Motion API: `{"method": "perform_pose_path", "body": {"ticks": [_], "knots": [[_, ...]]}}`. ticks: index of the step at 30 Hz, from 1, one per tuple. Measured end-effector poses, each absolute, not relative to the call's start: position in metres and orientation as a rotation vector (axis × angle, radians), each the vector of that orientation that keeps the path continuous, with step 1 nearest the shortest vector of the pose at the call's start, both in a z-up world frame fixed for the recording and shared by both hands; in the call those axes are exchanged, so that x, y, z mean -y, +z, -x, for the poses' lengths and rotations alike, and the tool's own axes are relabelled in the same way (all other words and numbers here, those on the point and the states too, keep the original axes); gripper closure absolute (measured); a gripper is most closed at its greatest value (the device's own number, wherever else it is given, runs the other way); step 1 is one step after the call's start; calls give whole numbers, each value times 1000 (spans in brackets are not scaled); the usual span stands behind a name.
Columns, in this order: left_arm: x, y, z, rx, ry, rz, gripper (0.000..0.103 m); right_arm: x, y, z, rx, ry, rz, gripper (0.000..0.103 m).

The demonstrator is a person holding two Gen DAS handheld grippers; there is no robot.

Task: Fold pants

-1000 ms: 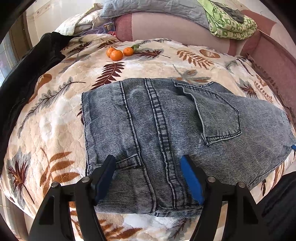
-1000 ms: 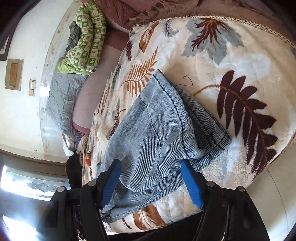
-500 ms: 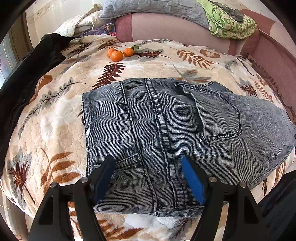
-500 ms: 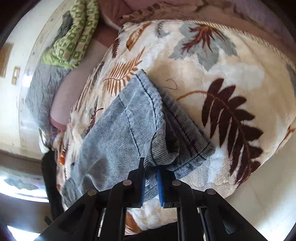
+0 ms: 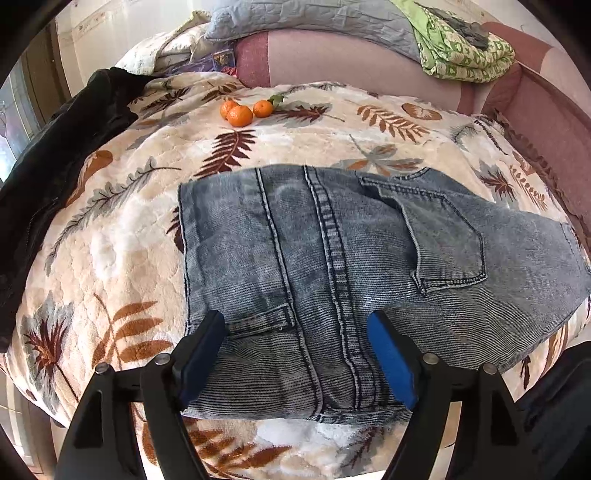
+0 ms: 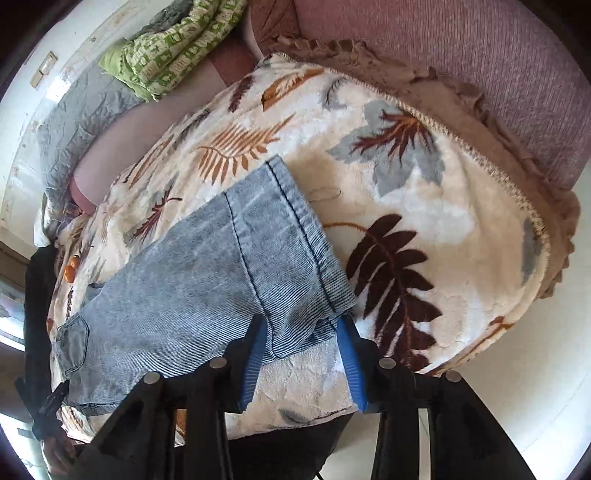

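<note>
Grey-blue denim pants (image 5: pixel 332 266) lie folded on a leaf-patterned blanket (image 5: pixel 110 240), back pocket up. My left gripper (image 5: pixel 295 354) is open, its blue pads hovering over the near waistband edge without gripping. In the right wrist view the pants' hem end (image 6: pixel 280 266) lies flat on the blanket (image 6: pixel 424 206). My right gripper (image 6: pixel 303 354) is partly open, its pads (image 6: pixel 255 358) straddling the hem corner and not clamping it.
Three oranges (image 5: pixel 242 110) sit at the blanket's far side. A black garment (image 5: pixel 55 155) lies along the left edge. A pink sofa back (image 5: pixel 351 62) carries grey (image 5: pixel 314 18) and green (image 5: pixel 461 51) quilts. The blanket's fringed edge (image 6: pixel 517 177) is right of the hem.
My right gripper shut on the hem corner half a second ago, then opened and let it go; the hem now lies flat. The left gripper has barely moved.
</note>
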State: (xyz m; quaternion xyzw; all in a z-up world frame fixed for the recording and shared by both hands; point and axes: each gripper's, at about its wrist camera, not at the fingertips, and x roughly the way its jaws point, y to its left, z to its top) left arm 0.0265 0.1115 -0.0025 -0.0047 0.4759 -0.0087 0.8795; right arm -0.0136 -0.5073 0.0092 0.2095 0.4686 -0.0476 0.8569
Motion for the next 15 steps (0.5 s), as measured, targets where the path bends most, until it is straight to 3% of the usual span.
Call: {"method": "perform_pose_path", "body": {"ticks": [3,5,6,7,9,11,15], "knots": [[-108,19,-19,-922,-35,21,23,498,38,22,-909,-55,-434,58],[-104,27,-18,-895,-55,27,23,477,46,14,-886,9,-410,44],[-101,25,-20,-904,-61,21,23,469,42,10,-891,35,-395,29],[-98,17,-24,-944,-50,2,22,464,33,3,-919,52,-388,23],[-95,-24,-38,-1159,3,-64,21,460,-10,-20,-1097,22,-385,23],[-95,-20,-34,-1146,-3,-88,21,460,-44,-28,-1269,-30,-390,23],[-94,31,-30,-986,-3,-60,21,427,11,-34,-1141,-14,-245,25]]}}
